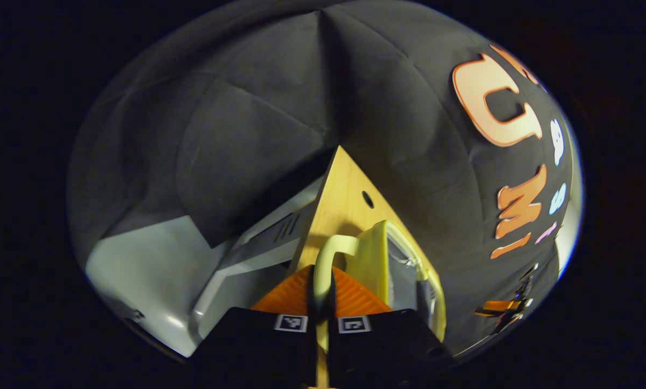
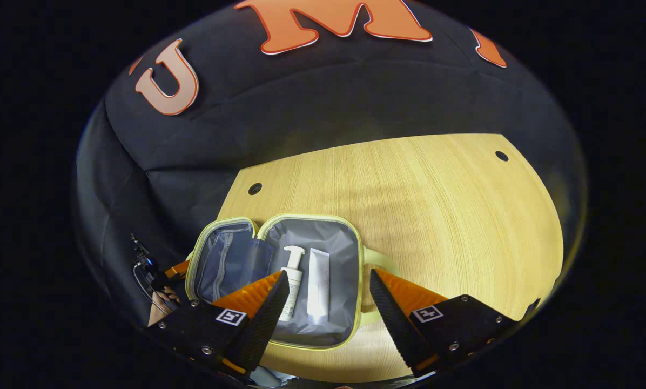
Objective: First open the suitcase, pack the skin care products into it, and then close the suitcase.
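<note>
Right gripper (image 2: 328, 302) hovers fingers spread above the open suitcase (image 2: 280, 281) on the wooden table (image 2: 436, 205), where pump bottle (image 2: 292, 281) and tube (image 2: 317, 289) lie packed; left gripper (image 1: 323, 302) pinches its handle (image 1: 328, 259), apparently readying the lid for closing.

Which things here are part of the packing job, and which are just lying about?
Job:
- suitcase, open, lid folded back
- pump bottle and tube, lying inside it
- handle, pinched by the left gripper
- right gripper, fingers spread above the case

Not part of it:
- table, only the support
- grey-white unit beside the table
</note>
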